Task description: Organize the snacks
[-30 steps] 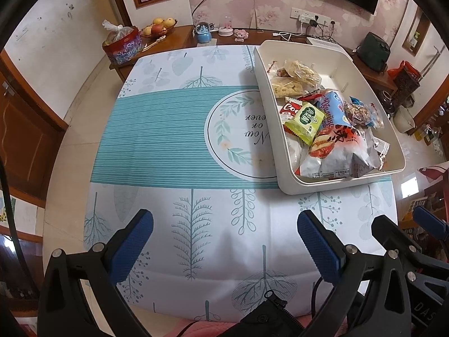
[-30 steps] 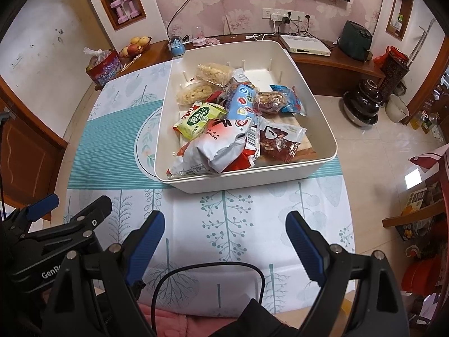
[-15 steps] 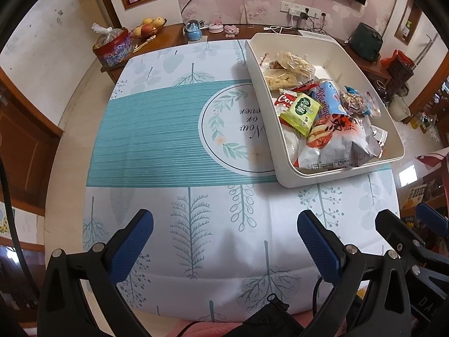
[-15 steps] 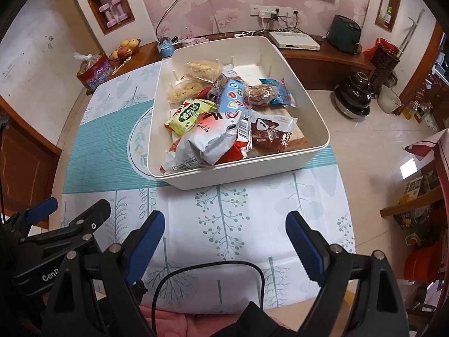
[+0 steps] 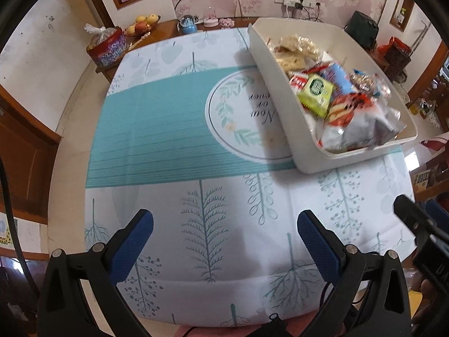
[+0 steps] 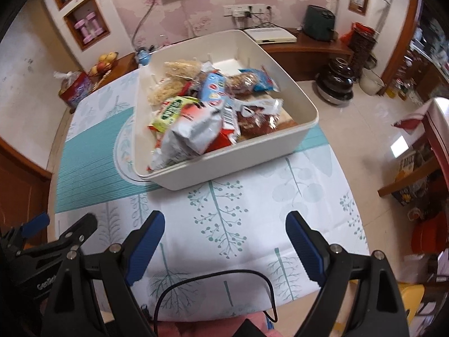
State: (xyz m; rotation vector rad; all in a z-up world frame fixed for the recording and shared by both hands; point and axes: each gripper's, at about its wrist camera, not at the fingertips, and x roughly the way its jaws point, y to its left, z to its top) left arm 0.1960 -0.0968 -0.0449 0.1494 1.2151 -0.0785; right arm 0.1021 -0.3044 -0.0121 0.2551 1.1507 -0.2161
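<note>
A white plastic bin (image 5: 283,106) (image 6: 269,143) stands on the right half of the table, piled with several snack packets. Among them are a green packet (image 5: 316,92) (image 6: 171,110), a large white and red bag (image 5: 356,125) (image 6: 196,132) and clear bags of pale crackers (image 5: 294,47) (image 6: 179,67). My left gripper (image 5: 224,233) hangs open over the near part of the tablecloth, nothing between its blue pads. My right gripper (image 6: 224,233) is open too, in front of the bin's near wall, holding nothing.
A tablecloth (image 5: 168,129) with a teal band and leaf prints covers the table. Behind it a wooden sideboard carries a red tin in a plastic bag (image 5: 106,46), a fruit bowl (image 5: 141,25) and a blue pot (image 5: 188,25). Tiled floor with a dark pot (image 6: 335,84) lies to the right.
Both views have rolled, so the bin now sits tilted in each. The left gripper has come lower, closer to the cloth. Both sets of jaws stay as wide as before.
</note>
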